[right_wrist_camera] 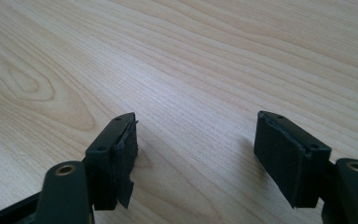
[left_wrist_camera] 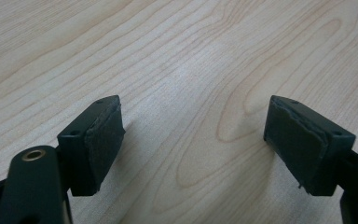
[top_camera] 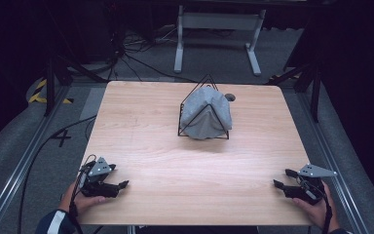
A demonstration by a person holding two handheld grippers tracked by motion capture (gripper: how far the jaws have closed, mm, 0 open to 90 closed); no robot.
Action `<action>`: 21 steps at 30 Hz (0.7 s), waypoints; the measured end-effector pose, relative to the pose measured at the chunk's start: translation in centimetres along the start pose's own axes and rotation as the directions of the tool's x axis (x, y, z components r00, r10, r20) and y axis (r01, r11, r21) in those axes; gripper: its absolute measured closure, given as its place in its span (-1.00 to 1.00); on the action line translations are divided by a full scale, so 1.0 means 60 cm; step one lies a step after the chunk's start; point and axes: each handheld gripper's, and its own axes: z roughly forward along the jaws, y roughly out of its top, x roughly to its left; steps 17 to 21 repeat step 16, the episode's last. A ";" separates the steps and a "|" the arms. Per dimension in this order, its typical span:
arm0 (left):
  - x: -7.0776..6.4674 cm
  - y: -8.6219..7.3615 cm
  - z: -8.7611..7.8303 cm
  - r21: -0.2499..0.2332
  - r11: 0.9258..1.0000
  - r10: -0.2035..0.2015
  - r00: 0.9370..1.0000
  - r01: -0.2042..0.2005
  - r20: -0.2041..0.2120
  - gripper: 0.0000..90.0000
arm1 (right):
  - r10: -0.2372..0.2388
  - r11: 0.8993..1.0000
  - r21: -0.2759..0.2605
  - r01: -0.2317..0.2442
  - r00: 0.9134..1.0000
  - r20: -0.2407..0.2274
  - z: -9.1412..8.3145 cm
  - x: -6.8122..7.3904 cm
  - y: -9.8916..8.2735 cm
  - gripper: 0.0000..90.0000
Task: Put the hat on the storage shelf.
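A grey cloth (top_camera: 206,113) is draped over a black wire stand (top_camera: 205,83) at the far middle of the light wooden table (top_camera: 175,165). My left gripper (top_camera: 121,187) rests at the near left corner, held by a hand, far from the cloth. It stands open over bare wood in the left gripper view (left_wrist_camera: 193,140). My right gripper (top_camera: 281,178) lies at the near right corner in the other hand. Its jaws are apart with nothing between them in the right gripper view (right_wrist_camera: 196,149).
A small dark round hole (top_camera: 230,97) sits in the tabletop just behind the stand. Metal rails run along both sides of the table. Cables and a white frame (top_camera: 219,29) lie on the floor beyond the far edge.
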 end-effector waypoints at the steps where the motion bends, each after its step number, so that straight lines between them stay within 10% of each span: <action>1: 0.000 0.000 0.000 0.000 1.000 0.000 1.000 0.000 0.000 -0.55 | 0.000 1.000 0.000 0.000 1.000 0.000 0.000 0.000 0.000 -0.32; 21: 0.000 0.001 0.000 0.010 1.000 -0.012 1.000 0.012 -0.002 -0.58 | 0.004 1.000 0.001 -0.004 1.000 0.006 0.001 0.000 0.000 -0.33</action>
